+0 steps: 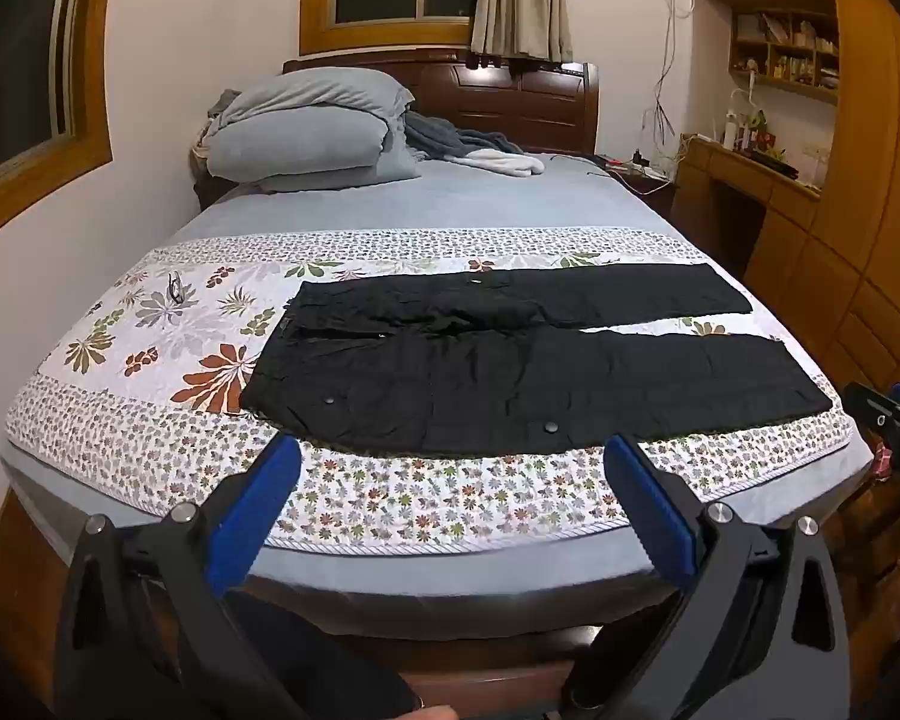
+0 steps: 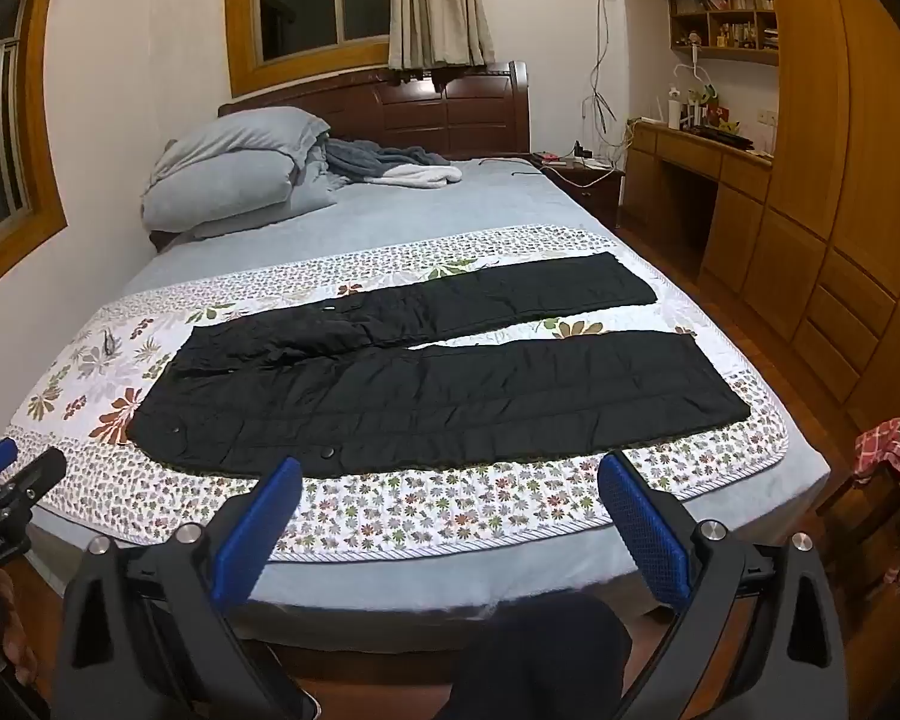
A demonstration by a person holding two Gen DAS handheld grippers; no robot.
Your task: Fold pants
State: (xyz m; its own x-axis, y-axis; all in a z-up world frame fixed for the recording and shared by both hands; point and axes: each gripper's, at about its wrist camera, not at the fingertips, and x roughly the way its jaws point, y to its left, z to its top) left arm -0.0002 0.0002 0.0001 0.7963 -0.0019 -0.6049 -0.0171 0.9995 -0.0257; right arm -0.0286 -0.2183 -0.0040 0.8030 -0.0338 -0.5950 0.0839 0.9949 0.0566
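Note:
Black pants (image 1: 510, 372) lie flat and spread on a floral quilt (image 1: 150, 360) on the bed, waist to the left, both legs running to the right with a gap between them. They also show in the right wrist view (image 2: 426, 384). My left gripper (image 1: 450, 456) is open and empty, held above the bed's near edge in front of the pants. My right gripper (image 2: 450, 474) is open and empty, also at the near edge, further right. Neither touches the pants.
Grey pillows (image 1: 306, 132) and bunched blankets (image 1: 462, 144) lie at the headboard. A wooden desk (image 2: 690, 156) and wardrobe (image 2: 840, 180) stand to the right. A checked cloth (image 2: 888, 456) hangs on a chair at right. The right gripper (image 1: 894, 420) shows at the left view's edge.

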